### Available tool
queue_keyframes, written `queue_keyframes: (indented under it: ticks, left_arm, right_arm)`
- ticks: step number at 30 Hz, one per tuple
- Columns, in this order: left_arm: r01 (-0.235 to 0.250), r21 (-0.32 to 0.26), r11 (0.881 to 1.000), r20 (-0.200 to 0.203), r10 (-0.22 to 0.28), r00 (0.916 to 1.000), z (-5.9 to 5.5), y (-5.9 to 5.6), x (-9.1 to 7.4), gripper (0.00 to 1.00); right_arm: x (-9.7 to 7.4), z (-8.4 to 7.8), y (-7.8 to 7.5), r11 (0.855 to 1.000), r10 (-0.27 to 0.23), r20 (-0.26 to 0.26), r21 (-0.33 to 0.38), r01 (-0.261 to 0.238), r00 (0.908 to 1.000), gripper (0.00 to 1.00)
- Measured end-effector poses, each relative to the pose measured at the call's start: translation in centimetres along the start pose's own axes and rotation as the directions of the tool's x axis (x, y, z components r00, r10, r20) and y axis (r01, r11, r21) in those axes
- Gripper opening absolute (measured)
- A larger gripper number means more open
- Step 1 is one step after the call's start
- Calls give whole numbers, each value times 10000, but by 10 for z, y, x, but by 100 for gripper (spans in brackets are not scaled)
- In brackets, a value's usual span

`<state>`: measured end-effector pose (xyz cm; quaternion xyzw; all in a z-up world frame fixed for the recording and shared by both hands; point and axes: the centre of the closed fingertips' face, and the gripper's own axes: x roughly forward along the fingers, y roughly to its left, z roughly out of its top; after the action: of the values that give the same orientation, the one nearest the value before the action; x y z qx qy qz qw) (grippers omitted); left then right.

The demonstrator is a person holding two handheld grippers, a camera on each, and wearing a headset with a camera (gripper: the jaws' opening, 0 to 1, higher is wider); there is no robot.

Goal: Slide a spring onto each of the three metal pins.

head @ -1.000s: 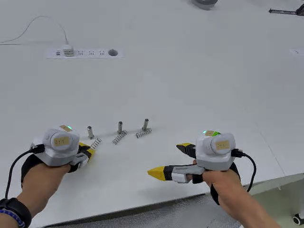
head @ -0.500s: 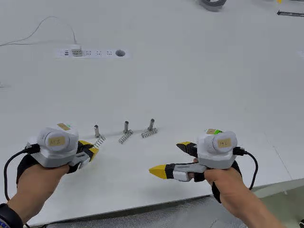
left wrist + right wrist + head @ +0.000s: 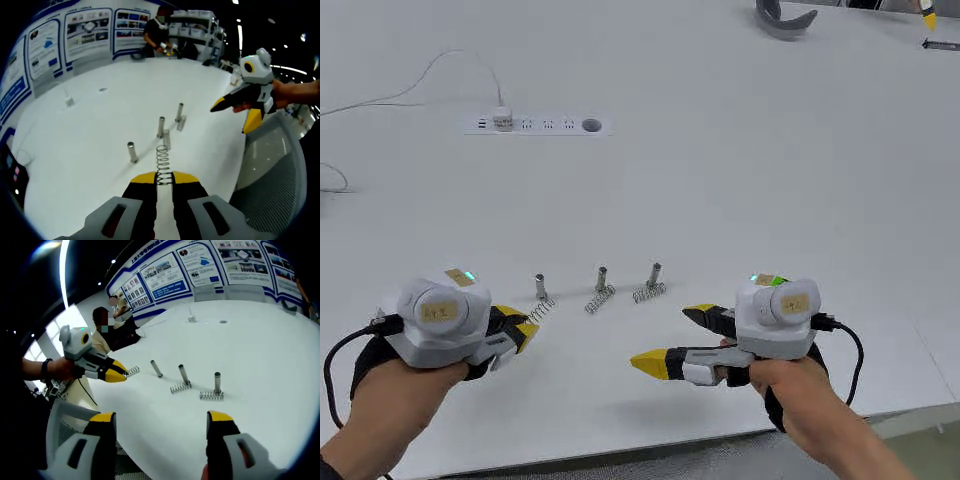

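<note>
Right gripper (image 3: 672, 338): jaws stood wide apart and held nothing. It hung to the near right of the middle pin (image 3: 602, 278), well apart from it, and was judged to be kept in reserve.
Left gripper (image 3: 162, 176): jaws were together, clamped on the near end of the held spring (image 3: 163, 159), to the near left of the middle pin.
Held spring: the coil projected forward past the jaw tips. The end grip was judged to leave the far opening free to pass over a pin. Whether the coil was clear of the table (image 3: 770, 180) could not be told.
Left pin (image 3: 541, 287): upright and bare, left of the middle pin, with the held spring's free end just beside it.
Middle pin: upright and bare.
Right pin (image 3: 655, 273): upright and bare, right of the middle pin.
Loose springs (image 3: 601, 298): two lay flat, one at the foot of the middle pin and one at the foot of the right pin. They were judged to be laid out one per pin.
Task state: no spring was seated on any pin.
Power strip (image 3: 535, 125): far beyond the middle pin, with one plug fitted.
</note>
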<state>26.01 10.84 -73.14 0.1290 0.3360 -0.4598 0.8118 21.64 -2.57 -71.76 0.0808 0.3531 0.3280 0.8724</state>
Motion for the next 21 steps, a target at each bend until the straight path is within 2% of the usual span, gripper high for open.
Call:
queue_keyframes:
  ticks: [4,10,15,19,21]
  left_arm:
    - [176,170,9997,88,-177,9998,8,-11,-5,10]
    - [464,429,9980,226,-474,9986,17,-23,-2,10]
    - [794,725,9942,342,-820,9960,29,-38,0,10]
    - [1034,990,9897,401,-1078,9934,38,-50,1,10]
    - [1143,1077,9876,445,-1196,9918,42,-56,1,10]
  right_arm:
    - [6,9,6,9994,346,189,56,-347,9992,70]
    - [12,22,15,9963,831,458,175,-839,9955,63]
    - [15,32,21,9919,1202,645,342,-1226,9906,56]
    - [15,40,28,9841,1633,929,544,-1688,9822,48]
    - [16,43,29,9798,1791,1037,714,-1869,9784,47]
